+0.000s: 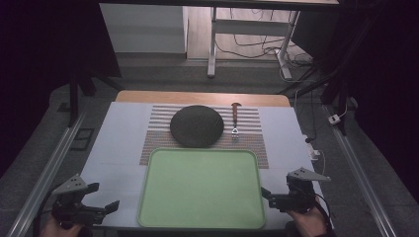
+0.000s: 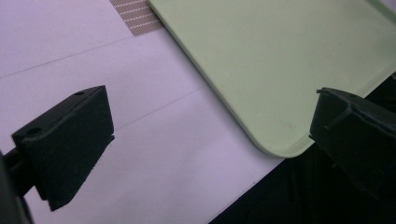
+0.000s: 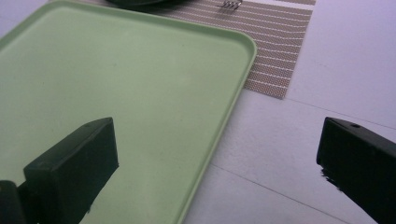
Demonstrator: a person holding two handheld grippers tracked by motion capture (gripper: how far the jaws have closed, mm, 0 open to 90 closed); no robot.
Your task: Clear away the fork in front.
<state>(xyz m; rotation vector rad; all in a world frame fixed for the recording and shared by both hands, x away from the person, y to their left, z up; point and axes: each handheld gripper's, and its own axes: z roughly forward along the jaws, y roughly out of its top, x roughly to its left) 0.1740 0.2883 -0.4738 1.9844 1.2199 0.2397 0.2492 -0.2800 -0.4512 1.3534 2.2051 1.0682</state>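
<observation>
White tabletop [image 1: 113, 143] bears green tray [image 1: 148, 207] (dim, perhaps empty), hand-held grippers flanking.

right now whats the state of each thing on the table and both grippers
green tray: empty, flat on the near part of the table
dark round plate: empty, flat on the striped placemat, beyond the tray
fork: lying on the placemat right of the plate, tines toward the tray
left gripper: open, holding nothing, left of the tray
right gripper: open, holding nothing, at the tray's right edge
</observation>
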